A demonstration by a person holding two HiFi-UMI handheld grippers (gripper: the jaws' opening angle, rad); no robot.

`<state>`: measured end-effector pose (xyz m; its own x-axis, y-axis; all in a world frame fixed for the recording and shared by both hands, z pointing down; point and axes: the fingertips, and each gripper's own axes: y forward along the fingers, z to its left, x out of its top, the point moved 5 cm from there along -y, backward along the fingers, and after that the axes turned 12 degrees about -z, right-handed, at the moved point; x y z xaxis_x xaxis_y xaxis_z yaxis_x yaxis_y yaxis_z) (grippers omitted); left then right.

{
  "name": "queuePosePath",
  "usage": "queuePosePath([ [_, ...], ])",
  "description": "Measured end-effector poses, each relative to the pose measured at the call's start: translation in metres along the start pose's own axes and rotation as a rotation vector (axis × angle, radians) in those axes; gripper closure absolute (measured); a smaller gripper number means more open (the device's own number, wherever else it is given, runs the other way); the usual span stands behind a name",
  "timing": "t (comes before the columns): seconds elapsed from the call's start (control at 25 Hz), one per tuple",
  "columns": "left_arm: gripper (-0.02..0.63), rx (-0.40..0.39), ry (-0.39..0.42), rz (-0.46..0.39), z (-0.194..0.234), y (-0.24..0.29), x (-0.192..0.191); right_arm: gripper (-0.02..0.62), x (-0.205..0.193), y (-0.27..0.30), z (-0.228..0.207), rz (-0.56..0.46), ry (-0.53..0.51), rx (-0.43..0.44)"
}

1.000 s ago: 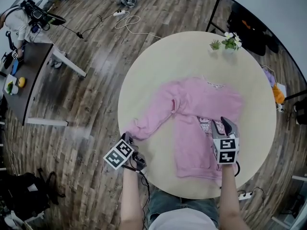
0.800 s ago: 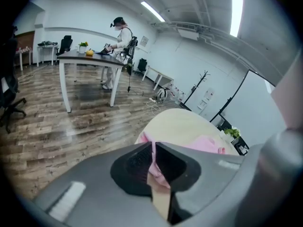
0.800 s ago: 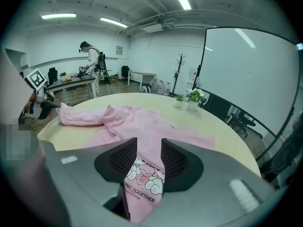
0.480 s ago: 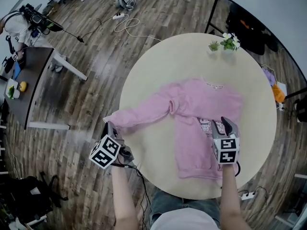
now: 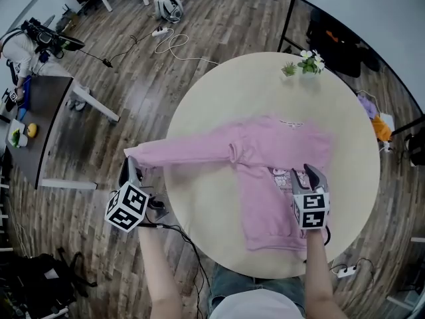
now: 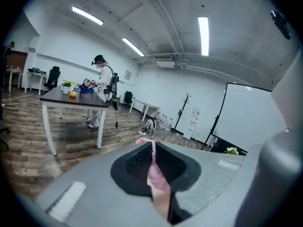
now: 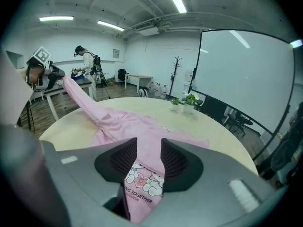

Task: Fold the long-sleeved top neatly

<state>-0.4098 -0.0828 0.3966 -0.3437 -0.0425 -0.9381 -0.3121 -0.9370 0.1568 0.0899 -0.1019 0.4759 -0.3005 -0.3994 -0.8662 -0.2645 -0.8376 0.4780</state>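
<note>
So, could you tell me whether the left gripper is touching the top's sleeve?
Touching. In the left gripper view, the left gripper is clamped on the pink sleeve.

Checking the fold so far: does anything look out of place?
One sleeve of the top stretches straight out past the edge of the table, its end pinched in the left gripper. Otherwise nothing looks odd.

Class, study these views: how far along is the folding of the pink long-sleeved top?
Done: the pink long-sleeved top lies flat, print up, on the round beige table. In hand: the left gripper is shut on one sleeve's cuff, stretching that sleeve out past the table edge; the right gripper, jaws apart, sits by the print. Left: folding this sleeve in, then the body.
</note>
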Motion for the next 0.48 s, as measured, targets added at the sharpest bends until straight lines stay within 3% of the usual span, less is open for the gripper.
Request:
queuePosePath([
  [0.2, 0.58, -0.101, 0.076, -0.055, -0.041, 0.007, 0.019, 0.41, -0.001, -0.005, -0.01, -0.004, 0.013, -0.032],
  [0.48, 0.58, -0.309, 0.17, -0.13, -0.13, 0.005, 0.035, 0.41, -0.007, -0.02, -0.024, -0.007, 0.045, -0.091],
])
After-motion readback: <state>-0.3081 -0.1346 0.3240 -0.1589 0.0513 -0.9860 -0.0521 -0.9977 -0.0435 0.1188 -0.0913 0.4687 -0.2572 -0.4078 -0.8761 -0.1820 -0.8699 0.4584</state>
